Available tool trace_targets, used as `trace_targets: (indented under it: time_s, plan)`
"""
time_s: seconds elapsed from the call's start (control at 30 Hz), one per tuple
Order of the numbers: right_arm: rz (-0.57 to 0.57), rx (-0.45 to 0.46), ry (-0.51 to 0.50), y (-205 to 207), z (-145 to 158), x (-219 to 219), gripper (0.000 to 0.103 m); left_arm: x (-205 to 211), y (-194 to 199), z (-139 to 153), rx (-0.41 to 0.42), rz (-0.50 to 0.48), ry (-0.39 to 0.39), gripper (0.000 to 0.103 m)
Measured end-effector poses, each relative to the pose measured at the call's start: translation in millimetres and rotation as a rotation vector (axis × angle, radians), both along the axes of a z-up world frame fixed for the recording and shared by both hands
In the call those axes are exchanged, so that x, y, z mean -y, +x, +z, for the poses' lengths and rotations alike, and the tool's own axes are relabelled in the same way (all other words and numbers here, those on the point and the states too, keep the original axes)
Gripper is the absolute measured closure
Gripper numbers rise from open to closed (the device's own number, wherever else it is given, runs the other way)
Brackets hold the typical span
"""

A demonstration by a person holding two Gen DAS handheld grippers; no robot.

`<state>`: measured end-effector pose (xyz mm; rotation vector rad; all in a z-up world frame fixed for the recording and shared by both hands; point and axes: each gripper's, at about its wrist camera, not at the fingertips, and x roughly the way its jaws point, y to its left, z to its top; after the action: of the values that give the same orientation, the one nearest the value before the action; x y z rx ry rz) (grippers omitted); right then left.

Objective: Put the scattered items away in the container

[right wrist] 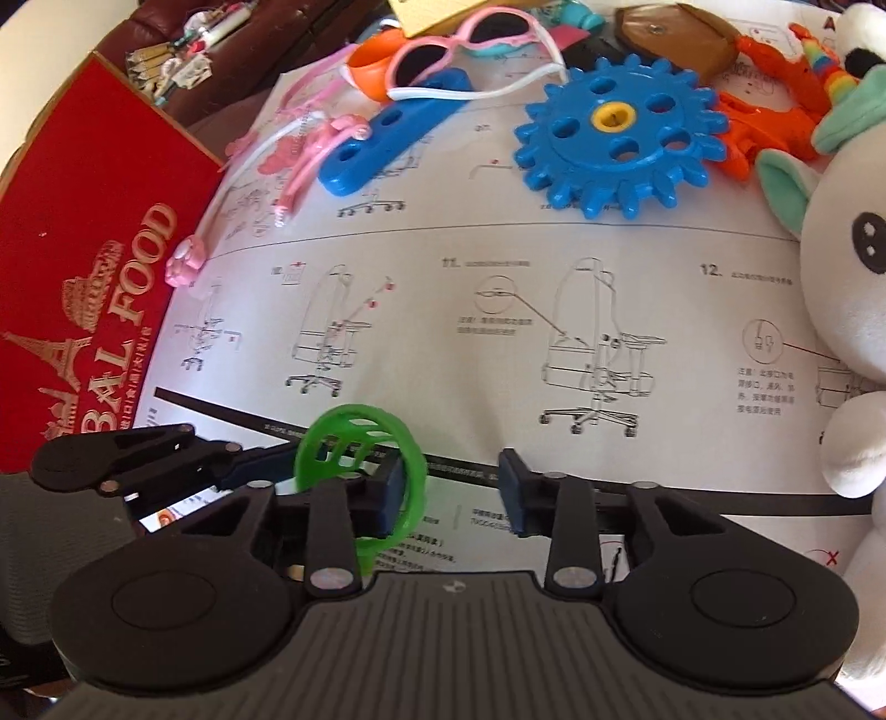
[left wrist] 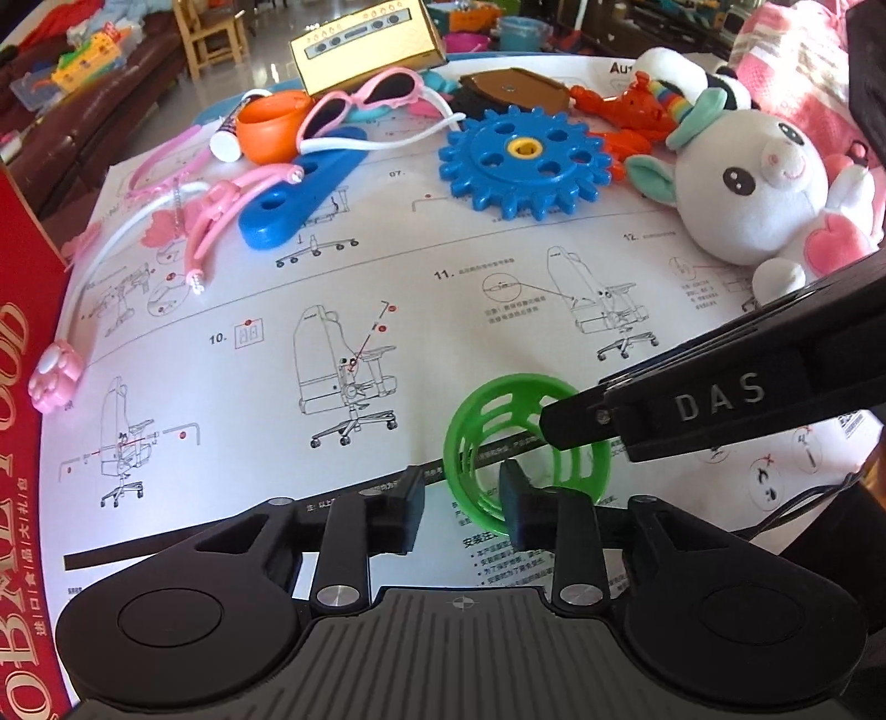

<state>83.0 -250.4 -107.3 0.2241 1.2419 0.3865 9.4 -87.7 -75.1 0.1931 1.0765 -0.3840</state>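
Observation:
A green plastic cage ring (left wrist: 526,443) stands on the white instruction sheet (left wrist: 387,288), between both grippers. My left gripper (left wrist: 462,507) is open; its right finger reaches into the ring. My right gripper (right wrist: 451,490) is open; its left finger touches the ring (right wrist: 360,443). The right gripper's body (left wrist: 720,399) crosses the left wrist view. Scattered items lie beyond: a blue gear (left wrist: 523,160), a blue bar (left wrist: 299,199), pink sunglasses (left wrist: 360,102), an orange cup (left wrist: 271,124), a red toy (left wrist: 631,111), a white plush unicorn (left wrist: 758,183). The red box (right wrist: 83,266) lies left.
A pink and white cord with a paw charm (left wrist: 55,382) lies along the sheet's left edge. A gold box (left wrist: 365,44) and a brown pouch (left wrist: 515,88) sit at the back. A brown sofa (left wrist: 66,138) with toys stands beyond the table.

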Motion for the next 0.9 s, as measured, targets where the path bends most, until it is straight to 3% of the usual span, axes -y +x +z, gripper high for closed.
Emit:
trace_targets:
  time_s: [0.03, 0.1, 0.17, 0.9]
  plan:
    - [0.009, 0.009, 0.0, -2.0, 1.8, -2.8, 0.078, -0.5, -1.3, 0.8, 0.003, -0.008, -0.013, 0.089]
    - [0.028, 0.033, -0.025, -5.7, 4.9, -8.9, 0.089, -1.0, -5.0, 5.4, 0.028, -0.011, -0.021, 0.093]
    - [0.036, 0.044, -0.035, -7.8, 6.4, -11.0, 0.091, -1.7, -8.8, 11.5, 0.061, -0.017, -0.021, 0.097]
    - [0.071, 0.123, -0.019, -15.1, 36.7, -30.4, 0.094, -21.9, -17.0, 46.1, 0.12, 0.046, -0.028, 0.098]
